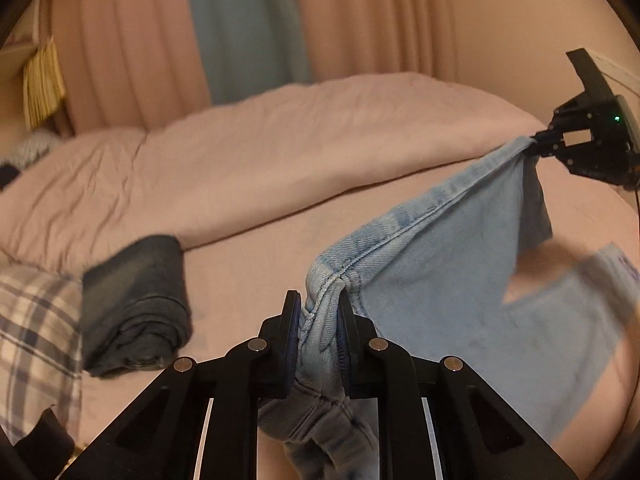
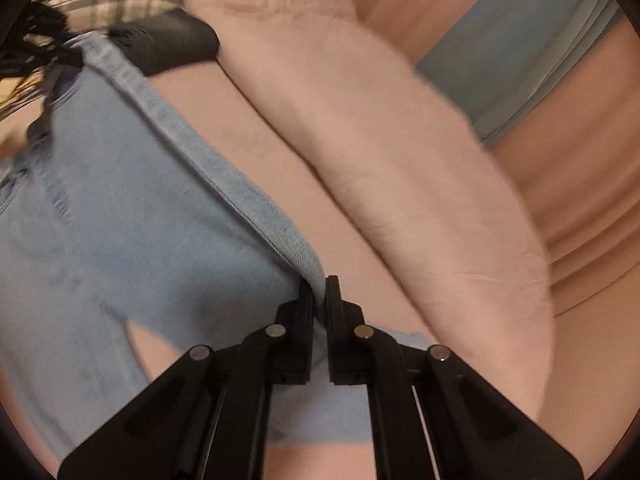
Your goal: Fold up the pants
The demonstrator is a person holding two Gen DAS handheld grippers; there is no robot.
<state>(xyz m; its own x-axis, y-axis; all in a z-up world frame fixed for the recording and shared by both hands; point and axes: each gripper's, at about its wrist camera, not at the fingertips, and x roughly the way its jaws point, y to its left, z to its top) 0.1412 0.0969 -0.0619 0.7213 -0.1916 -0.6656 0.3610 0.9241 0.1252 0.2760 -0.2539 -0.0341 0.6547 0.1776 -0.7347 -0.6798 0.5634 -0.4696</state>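
Light blue denim pants point(image 1: 452, 280) hang stretched between my two grippers above a pink bed point(image 1: 260, 248). My left gripper point(image 1: 320, 312) is shut on a bunched seam of the pants at one end. My right gripper point(image 1: 536, 146) shows at the far right of the left wrist view, shut on the other end. In the right wrist view my right gripper point(image 2: 320, 296) pinches the pants' point(image 2: 120, 208) seamed edge, and the cloth runs away to the upper left. The legs hang loose below and are blurred.
A folded dark garment point(image 1: 136, 304) lies on the bed at the left, next to a plaid cloth point(image 1: 36, 332). A pink duvet point(image 1: 240, 160) is heaped along the far side. Pink and blue curtains point(image 1: 248, 28) hang behind.
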